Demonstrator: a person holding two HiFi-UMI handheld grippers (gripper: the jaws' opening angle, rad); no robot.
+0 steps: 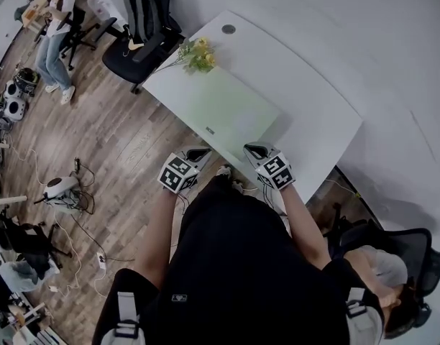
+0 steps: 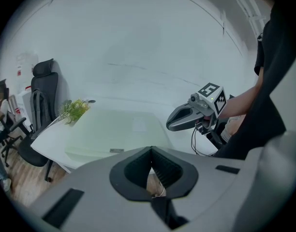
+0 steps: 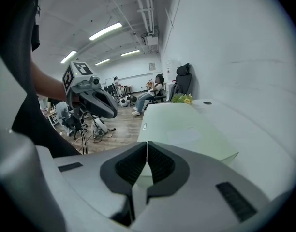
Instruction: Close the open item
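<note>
Both tongs are pressed together on nothing: the left gripper (image 1: 198, 152) and the right gripper (image 1: 257, 149) hang side by side at the near edge of the white desk (image 1: 306, 99), tips pointing over it. The only thing within reach is a pale green pad (image 1: 223, 106) lying flat on the desk's left half, its near edge just ahead of both tips and touched by neither, though whether any part of it stands open cannot be told. At the desk's far end, just past the pad, lies a bunch of yellow flowers (image 1: 197, 54).
</note>
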